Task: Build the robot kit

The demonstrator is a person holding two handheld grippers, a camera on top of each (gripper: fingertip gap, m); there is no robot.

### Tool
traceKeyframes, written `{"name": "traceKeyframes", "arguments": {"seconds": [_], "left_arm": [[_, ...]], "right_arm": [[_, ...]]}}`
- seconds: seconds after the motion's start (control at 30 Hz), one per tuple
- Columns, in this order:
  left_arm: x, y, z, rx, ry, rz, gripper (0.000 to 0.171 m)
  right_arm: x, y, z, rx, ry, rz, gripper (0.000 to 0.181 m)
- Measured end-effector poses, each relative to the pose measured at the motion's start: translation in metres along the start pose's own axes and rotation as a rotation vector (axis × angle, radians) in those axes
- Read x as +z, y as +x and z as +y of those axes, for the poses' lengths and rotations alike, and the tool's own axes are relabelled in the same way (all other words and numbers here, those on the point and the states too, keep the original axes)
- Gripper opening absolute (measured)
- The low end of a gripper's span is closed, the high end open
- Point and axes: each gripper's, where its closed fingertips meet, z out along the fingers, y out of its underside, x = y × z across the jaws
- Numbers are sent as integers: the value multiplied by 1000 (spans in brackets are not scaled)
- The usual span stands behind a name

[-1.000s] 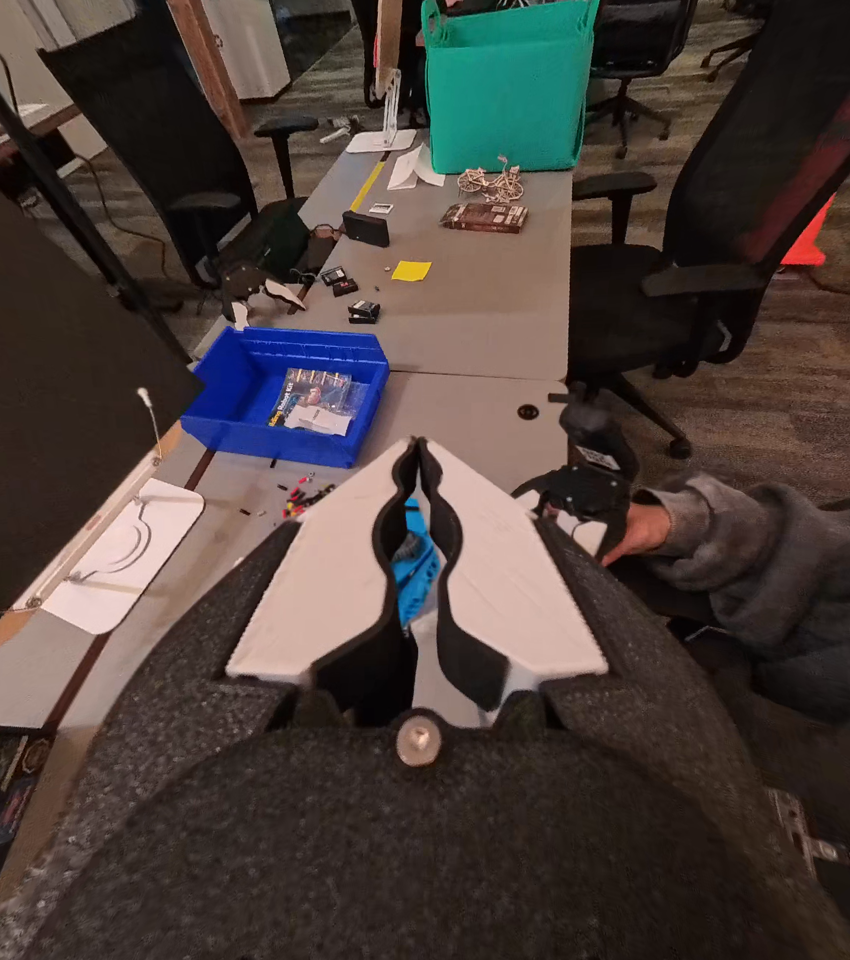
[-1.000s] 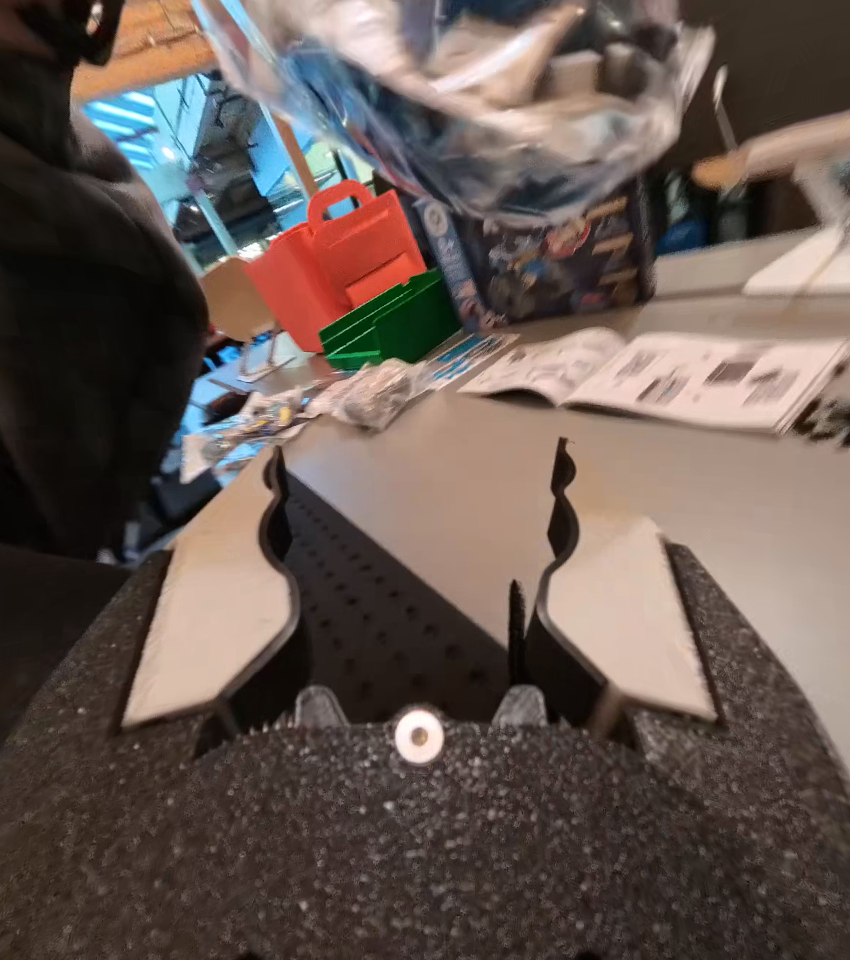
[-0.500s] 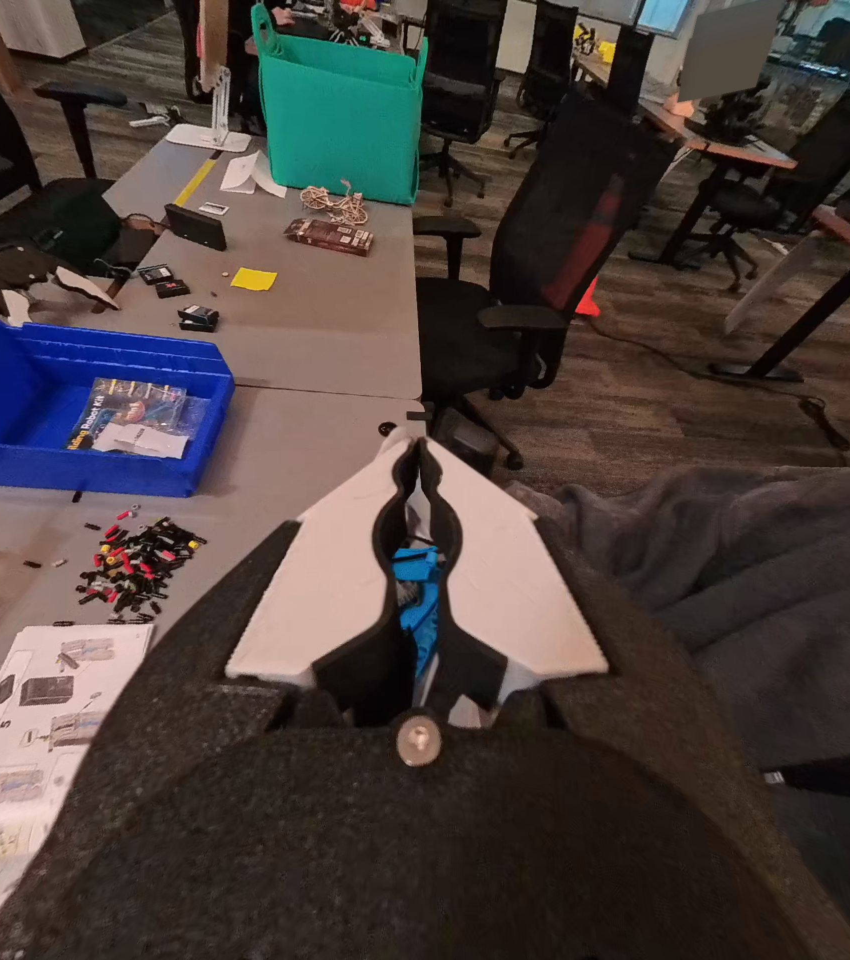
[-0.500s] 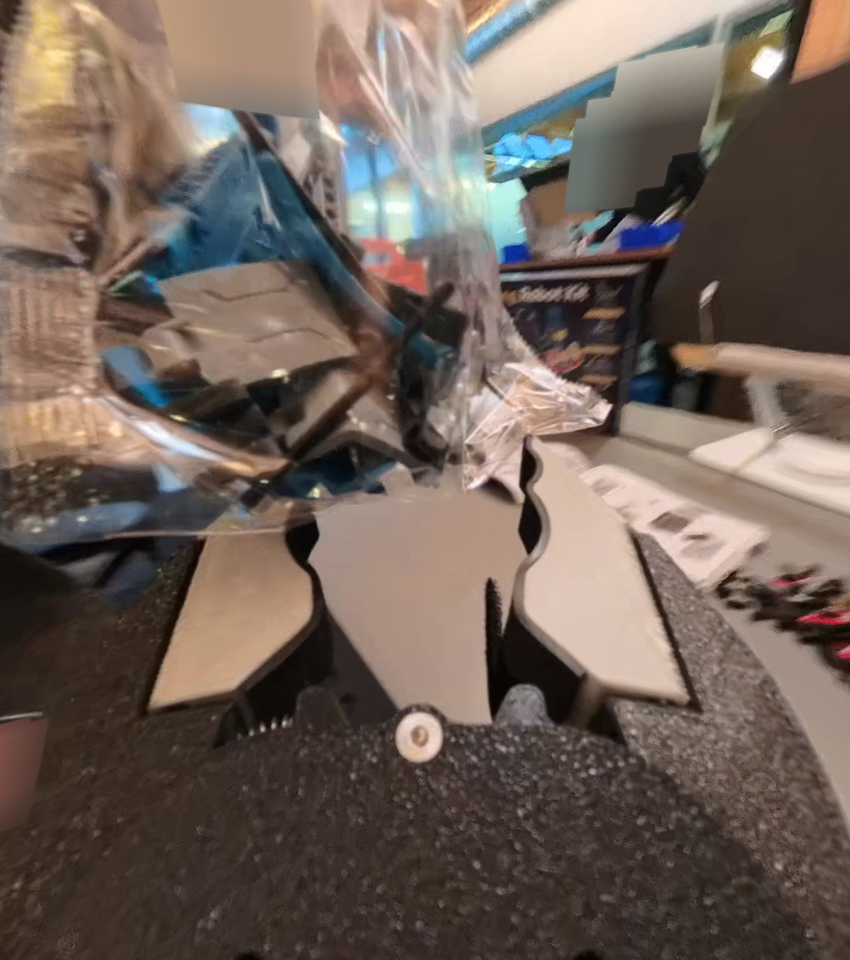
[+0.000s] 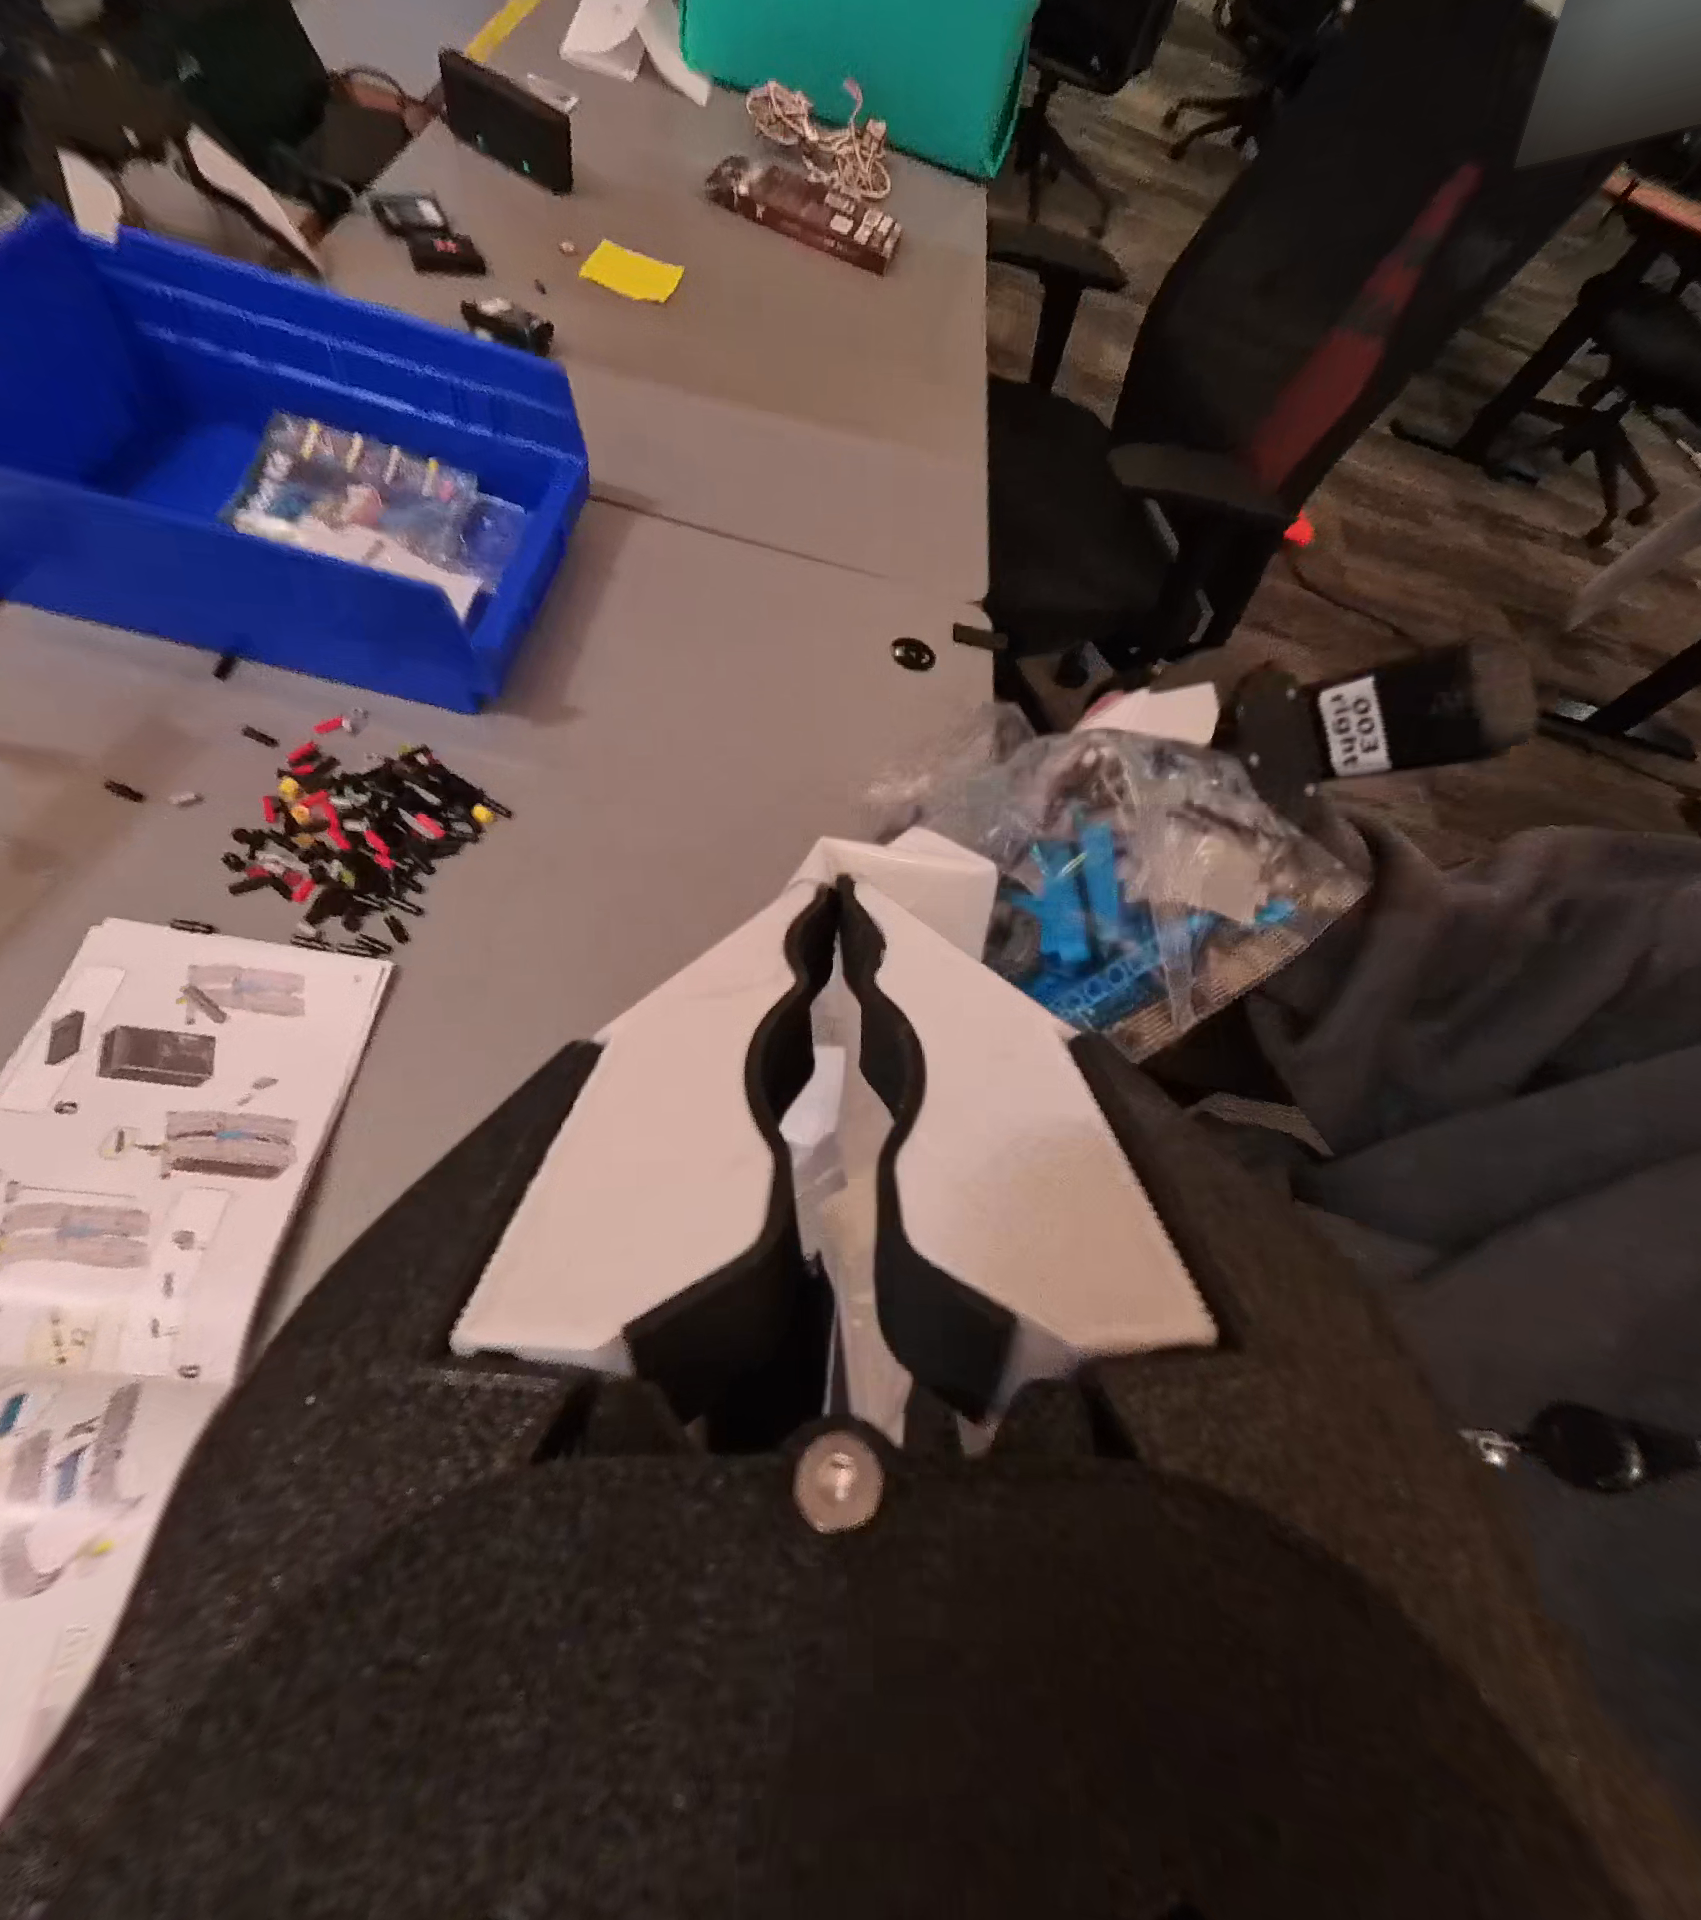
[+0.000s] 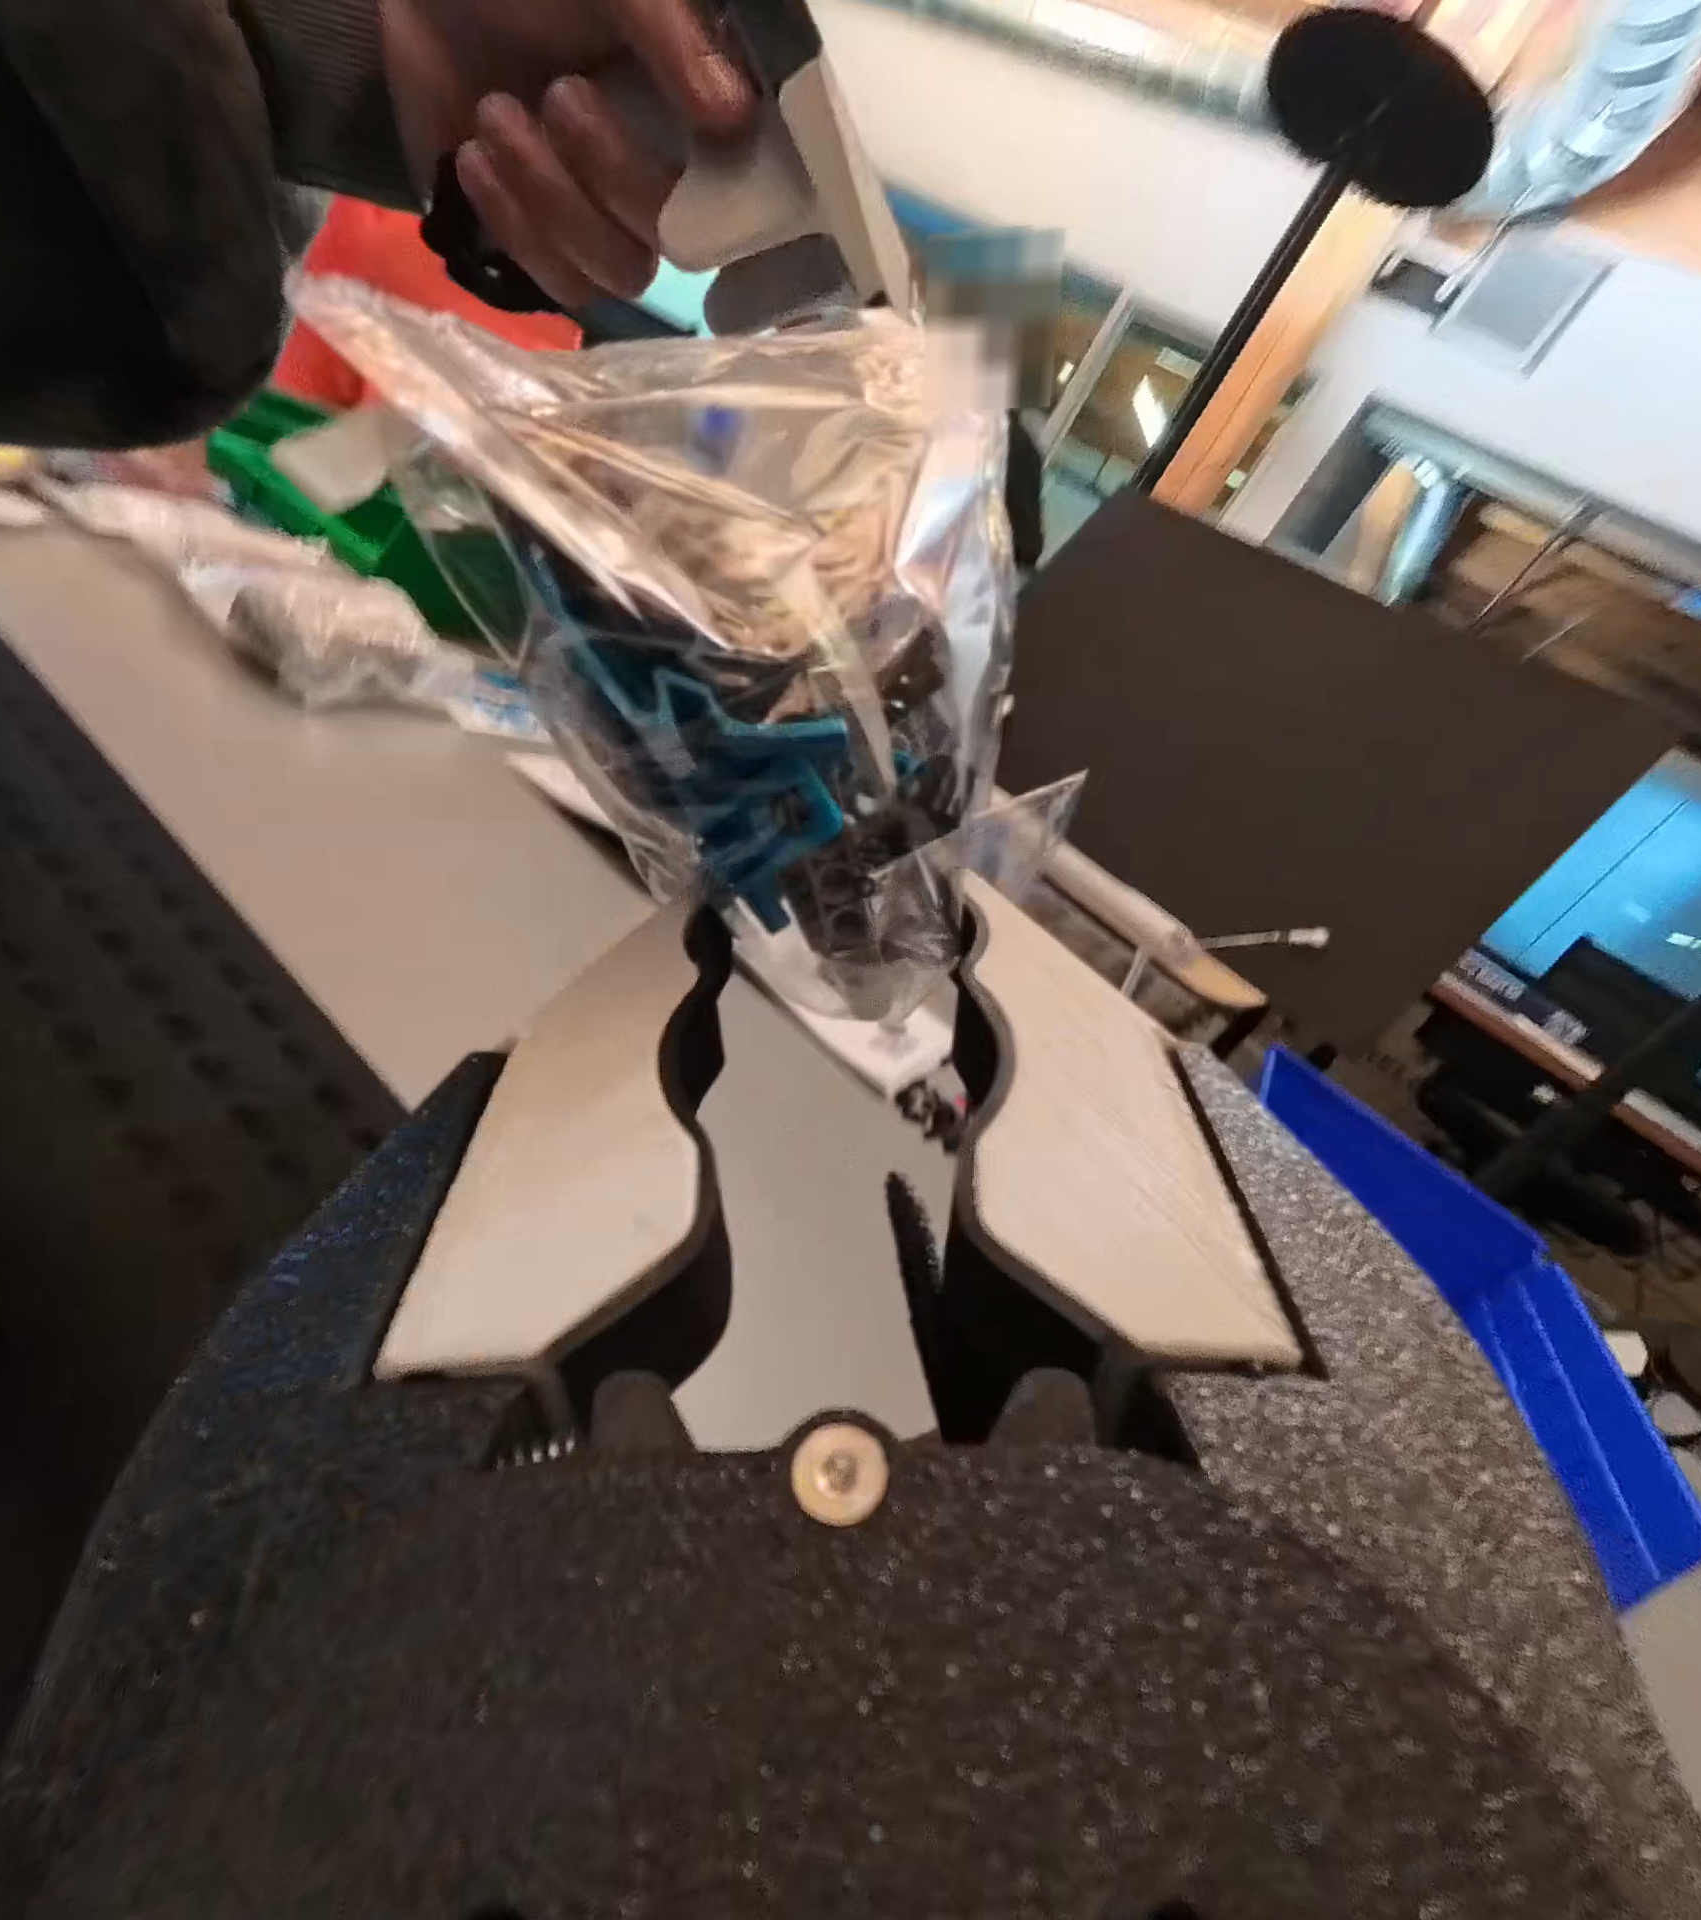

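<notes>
The left gripper (image 5: 838, 894) has its fingers pressed together on the top edge of a clear plastic bag of blue and black building pieces (image 5: 1126, 883); a strip of the clear film runs back between the fingers, and the filled part of the bag hangs just right of the tips. In the right wrist view the same bag (image 6: 752, 665) dangles from that gripper, which a person's hand (image 6: 565, 156) grips above.

The right gripper (image 6: 830, 935) is spread, one finger on each side of the bag's lowest corner, which sits between the tips; whether the fingers touch the film cannot be told. In the left wrist view it shows beyond the bag, to the right.

Left of the left gripper on the grey table (image 5: 721, 540) lies an open white instruction booklet (image 5: 98, 1195). Ahead of the booklet is a loose pile of small black, red and yellow pieces (image 5: 358, 821), and farther ahead on the left stands a blue plastic bin (image 5: 150, 353) with a flat printed packet (image 5: 368, 499) inside. A dark grey sleeve (image 5: 1552, 1039) lies to the right of the left gripper, and a black office chair (image 5: 1189, 436) stands past the table's right edge.
</notes>
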Motion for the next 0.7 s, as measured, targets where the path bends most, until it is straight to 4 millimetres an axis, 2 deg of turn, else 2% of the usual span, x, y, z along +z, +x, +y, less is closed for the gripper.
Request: {"name": "traceKeyframes", "arguments": {"seconds": [0.1, 0.2, 0.27, 0.33, 0.37, 0.53, 0.63, 0.7], "left_arm": [[34, -28, 43, -74, -55, 36, 0], [64, -58, 78, -135, -92, 37, 0], [80, -74, 94, -158, -95, 33, 0], [92, -86, 105, -137, -93, -6, 0], [95, -91, 110, -121, -94, -33, 5], [86, -94, 118, -13, -67, -136, 25], [64, -101, 118, 69, -64, -298, 35], [44, -89, 108, 157, -25, -381, 43]], "right_arm": [[-13, 12, 30, -6, -98, 3, 37], [-18, 29, 73, 11, -247, 17, 36], [-16, 33, 100, 5, -358, 2, 34], [-11, 35, 121, -18, -439, 0, 32], [-9, 35, 129, -17, -470, -8, 32], [-6, 34, 154, 67, -537, -39, 31], [-8, 35, 150, 83, -523, -33, 31], [-9, 36, 142, 95, -514, -30, 31]]}}
